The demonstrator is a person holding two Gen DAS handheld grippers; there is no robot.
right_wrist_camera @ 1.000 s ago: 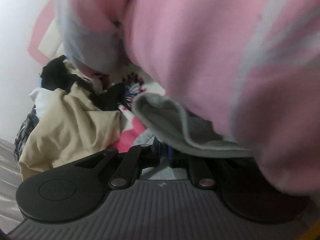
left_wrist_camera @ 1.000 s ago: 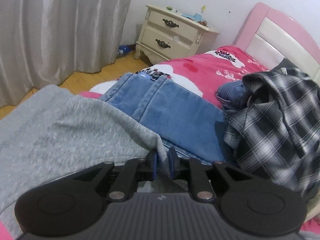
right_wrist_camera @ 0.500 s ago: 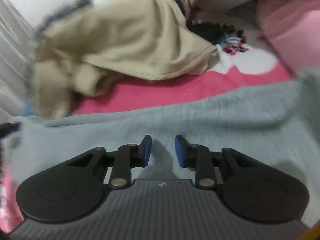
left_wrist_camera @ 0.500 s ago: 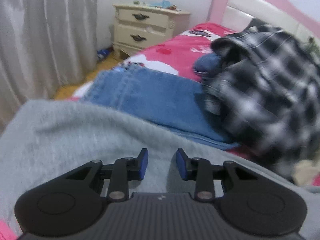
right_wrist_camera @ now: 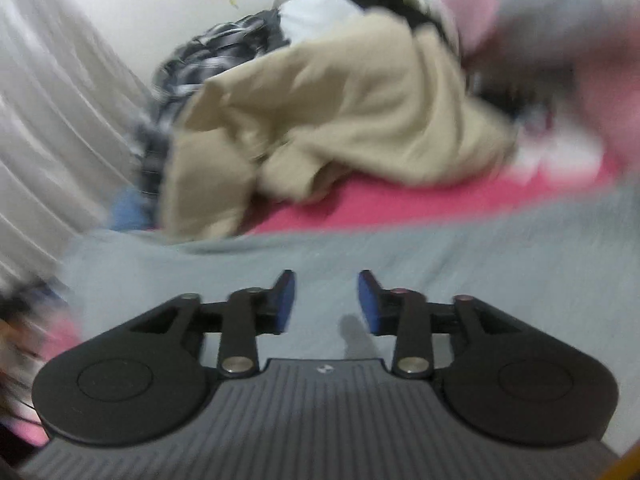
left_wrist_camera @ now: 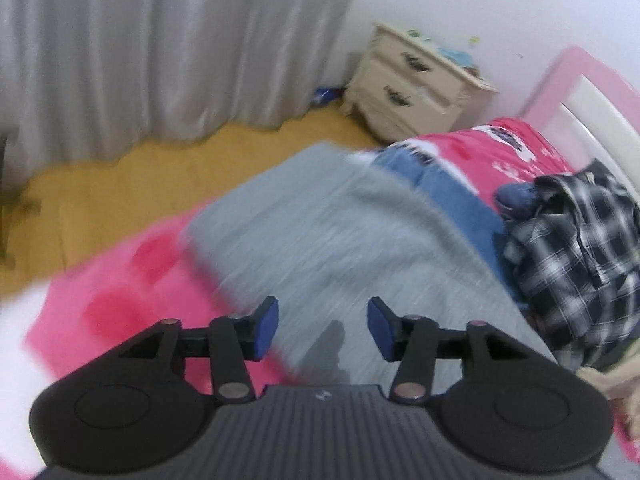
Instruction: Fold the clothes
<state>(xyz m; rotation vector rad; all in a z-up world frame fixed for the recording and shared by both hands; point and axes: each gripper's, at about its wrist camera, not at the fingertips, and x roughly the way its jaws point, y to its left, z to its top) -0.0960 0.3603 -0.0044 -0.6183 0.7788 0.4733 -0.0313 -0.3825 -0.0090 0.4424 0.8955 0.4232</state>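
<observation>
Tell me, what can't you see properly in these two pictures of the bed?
- Grey garment: left wrist view, smeared by motion blur, near edge hidden behind the left gripper; its kind is unclear.
- Small things on the nightstand: same view, too small and blurred.
- Beige garment: right wrist view, blurred and crumpled.
- Pink and grey shape: right wrist view, cut off by the edge, unidentifiable.
- Plaid shirt: left wrist view, partly cut off.

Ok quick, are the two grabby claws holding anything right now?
Left gripper: open, jaws just opened, nothing held, over the grey garment.
Right gripper: open, jaws just opened, nothing held.
</observation>
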